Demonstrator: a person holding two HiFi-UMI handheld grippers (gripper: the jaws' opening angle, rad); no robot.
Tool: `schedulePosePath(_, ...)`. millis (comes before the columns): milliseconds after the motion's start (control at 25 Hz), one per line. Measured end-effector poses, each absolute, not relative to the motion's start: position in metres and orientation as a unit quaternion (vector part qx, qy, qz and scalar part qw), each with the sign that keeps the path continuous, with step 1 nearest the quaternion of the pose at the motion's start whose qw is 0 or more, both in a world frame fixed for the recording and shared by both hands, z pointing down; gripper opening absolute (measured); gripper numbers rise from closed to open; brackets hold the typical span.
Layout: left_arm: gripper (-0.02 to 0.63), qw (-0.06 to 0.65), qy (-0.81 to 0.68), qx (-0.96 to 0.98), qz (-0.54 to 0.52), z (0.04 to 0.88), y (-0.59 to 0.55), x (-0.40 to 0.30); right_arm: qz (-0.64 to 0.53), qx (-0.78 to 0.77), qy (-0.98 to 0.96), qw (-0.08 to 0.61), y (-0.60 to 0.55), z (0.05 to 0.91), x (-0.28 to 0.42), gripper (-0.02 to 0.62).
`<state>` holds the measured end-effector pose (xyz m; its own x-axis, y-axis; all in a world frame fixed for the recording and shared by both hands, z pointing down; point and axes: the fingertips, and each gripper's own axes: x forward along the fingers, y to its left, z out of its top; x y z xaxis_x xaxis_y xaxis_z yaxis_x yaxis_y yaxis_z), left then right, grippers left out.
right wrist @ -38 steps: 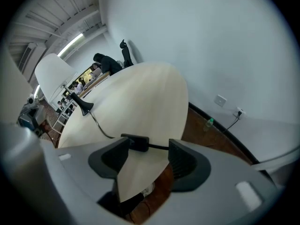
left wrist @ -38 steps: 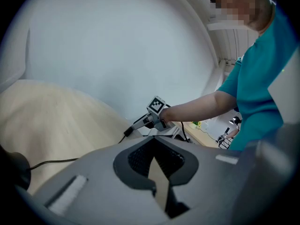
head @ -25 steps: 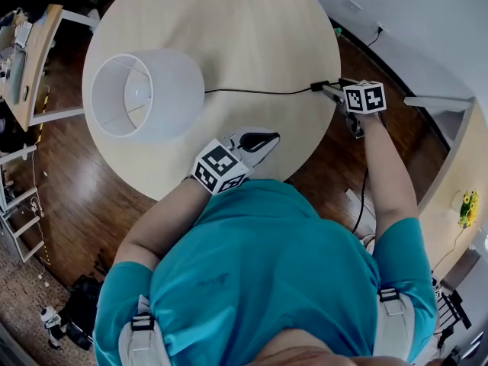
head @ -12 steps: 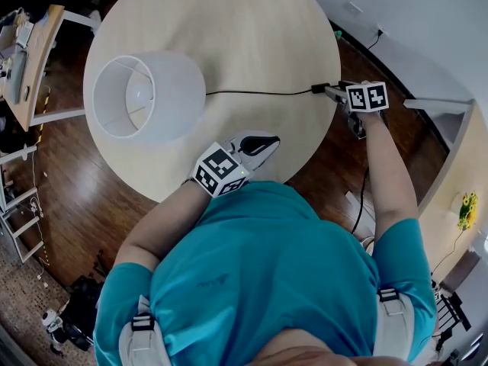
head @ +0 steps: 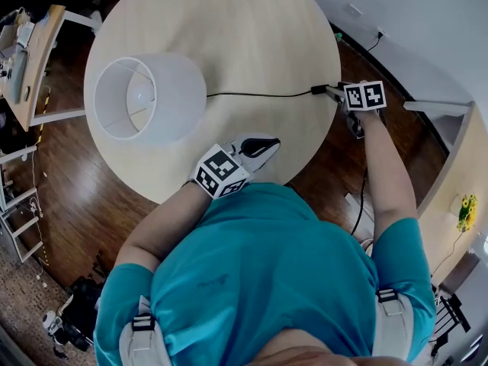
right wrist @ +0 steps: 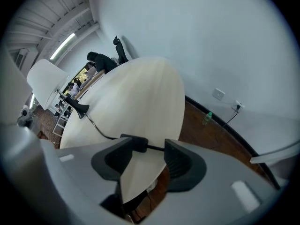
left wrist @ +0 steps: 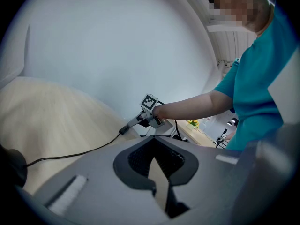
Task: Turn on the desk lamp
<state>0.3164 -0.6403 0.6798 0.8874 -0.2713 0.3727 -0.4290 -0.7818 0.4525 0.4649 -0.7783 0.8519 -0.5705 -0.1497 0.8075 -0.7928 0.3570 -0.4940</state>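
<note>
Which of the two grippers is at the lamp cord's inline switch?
The right gripper: its jaws, just now closing, straddle the black switch at the table edge. The left gripper sits shut, away from the cord.

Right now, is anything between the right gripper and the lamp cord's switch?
Nothing visible. The right gripper, its jaws just closing, straddles the cord beside the switch at the table edge.
</note>
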Motion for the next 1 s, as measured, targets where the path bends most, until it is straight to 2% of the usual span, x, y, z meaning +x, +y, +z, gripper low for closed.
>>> schedulePosePath(280,0.029,0.274,-0.187,0.932,0.144,0.679,-0.641,0.315,0.504,0.282,-0.753,0.314,-0.776,0.843,0.456,0.296)
schedulePosePath(480,0.029,0.275,-0.185,0.932,0.145,0.68,-0.64,0.317,0.499,0.292,-0.743,0.337,-0.778,0.848,0.457,0.274)
schedulePosePath(720,0.029,0.277,-0.183,0.932,0.146,0.682,-0.638,0.318,0.483,0.304,-0.735,0.367,-0.779,0.855,0.464,0.193)
schedulePosePath(800,0.029,0.277,-0.184,0.932,0.145,0.681,-0.639,0.319,0.493,0.298,-0.734,0.36,-0.779,0.853,0.463,0.209)
schedulePosePath(920,0.029,0.277,-0.186,0.932,0.142,0.68,-0.641,0.317,0.508,0.284,-0.737,0.343,-0.781,0.839,0.457,0.273)
schedulePosePath(1000,0.029,0.277,-0.188,0.932,0.141,0.679,-0.644,0.314,0.46,0.27,-0.767,0.356,-0.785,0.824,0.448,0.279)
